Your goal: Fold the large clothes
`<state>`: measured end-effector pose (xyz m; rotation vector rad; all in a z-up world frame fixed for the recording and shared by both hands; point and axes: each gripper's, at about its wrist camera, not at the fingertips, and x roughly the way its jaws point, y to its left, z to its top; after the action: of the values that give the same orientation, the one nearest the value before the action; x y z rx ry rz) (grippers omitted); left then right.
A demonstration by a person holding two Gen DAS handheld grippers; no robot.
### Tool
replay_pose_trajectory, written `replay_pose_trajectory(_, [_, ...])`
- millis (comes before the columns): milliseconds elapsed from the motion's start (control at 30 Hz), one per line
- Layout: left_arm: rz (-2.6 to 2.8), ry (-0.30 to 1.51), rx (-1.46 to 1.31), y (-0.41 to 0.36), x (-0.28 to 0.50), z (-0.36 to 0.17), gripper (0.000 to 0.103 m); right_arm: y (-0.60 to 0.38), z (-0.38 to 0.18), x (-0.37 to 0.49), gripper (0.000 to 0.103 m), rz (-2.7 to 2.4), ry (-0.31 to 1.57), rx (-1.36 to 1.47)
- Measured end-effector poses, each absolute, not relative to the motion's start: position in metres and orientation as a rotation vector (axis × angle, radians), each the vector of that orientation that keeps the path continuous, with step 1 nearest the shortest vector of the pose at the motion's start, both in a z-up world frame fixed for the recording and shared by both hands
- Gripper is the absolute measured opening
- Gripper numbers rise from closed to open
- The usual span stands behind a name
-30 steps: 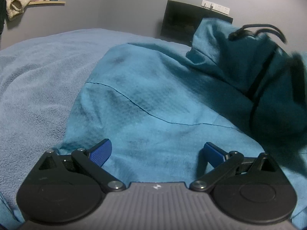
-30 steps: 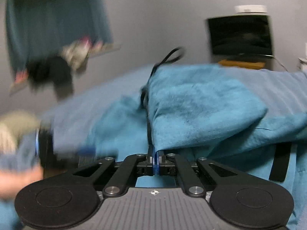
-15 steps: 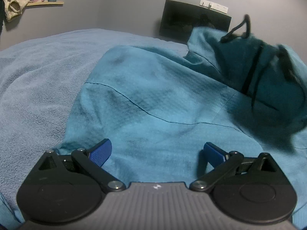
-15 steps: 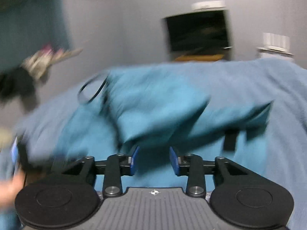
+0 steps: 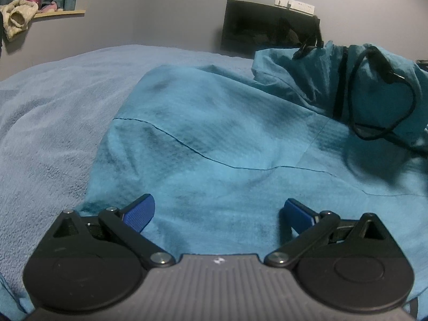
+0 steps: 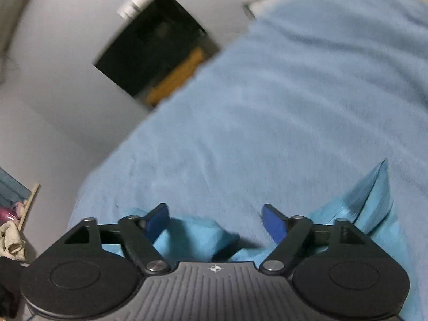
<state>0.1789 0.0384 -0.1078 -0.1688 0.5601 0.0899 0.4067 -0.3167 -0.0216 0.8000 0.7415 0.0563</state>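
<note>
A large teal garment lies spread on the light blue bed cover. Its far right part is folded over into a raised bundle with a black drawstring looped on top. My left gripper is open and empty, low over the garment's near edge. My right gripper is open and empty, tilted, above the bed cover. Only small folds of the teal garment show beside and under its fingers.
A black screen stands against the grey wall behind the bed and also shows in the right wrist view. A shelf with a beige cloth and a curtain is at the far left.
My right gripper opened and let go of the garment, then swung away and tilted toward the bed cover. The folded part dropped onto the garment at the right. My left gripper stayed still and open.
</note>
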Motion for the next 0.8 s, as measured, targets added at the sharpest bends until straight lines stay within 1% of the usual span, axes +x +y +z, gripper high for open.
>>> replay_pose_trajectory(100, [0.092,0.558,-0.163,0.039,0.182,-0.110,0.103,-0.308,-0.038,0.422,0.089,0.166,0.819,0.914])
replay_pose_trajectory(133, [0.092,0.557,-0.162,0.039,0.182,-0.110,0.103,-0.303,-0.035,0.424,0.081,0.172,0.817,0.871])
replay_pose_trajectory(167, [0.092,0.557,-0.162,0.039,0.181,-0.110,0.103,-0.299,-0.032,0.426,0.071,0.179,0.812,0.835])
replay_pose_trajectory(200, [0.091,0.556,-0.163,0.039,0.181,-0.110,0.103,-0.298,-0.026,0.429,0.044,0.183,0.805,0.818])
replay_pose_trajectory(233, [0.090,0.556,-0.165,0.039,0.181,-0.110,0.103,-0.293,-0.024,0.432,0.012,0.177,0.788,0.817])
replay_pose_trajectory(267, [0.089,0.556,-0.167,0.039,0.180,-0.110,0.103,-0.291,-0.016,0.432,0.005,0.176,0.754,0.805])
replay_pose_trajectory(333, [0.086,0.554,-0.173,0.040,0.178,-0.110,0.103,-0.282,0.010,0.427,0.004,0.185,0.630,0.713])
replay_pose_trajectory(500, [0.083,0.552,-0.181,0.041,0.175,-0.110,0.103,-0.254,0.100,0.407,0.004,0.333,0.265,0.498])
replay_pose_trajectory(533, [0.082,0.553,-0.181,0.041,0.175,-0.110,0.103,-0.246,0.114,0.399,0.004,0.383,0.222,0.437])
replay_pose_trajectory(600, [0.082,0.553,-0.185,0.042,0.175,-0.109,0.103,-0.228,0.133,0.383,0.004,0.490,0.194,0.334])
replay_pose_trajectory(700, [0.079,0.551,-0.194,0.043,0.173,-0.109,0.103,-0.201,0.140,0.342,0.004,0.630,0.201,0.139])
replay_pose_trajectory(800, [0.075,0.549,-0.207,0.045,0.172,-0.109,0.103,-0.181,0.124,0.283,0.004,0.727,0.224,-0.031])
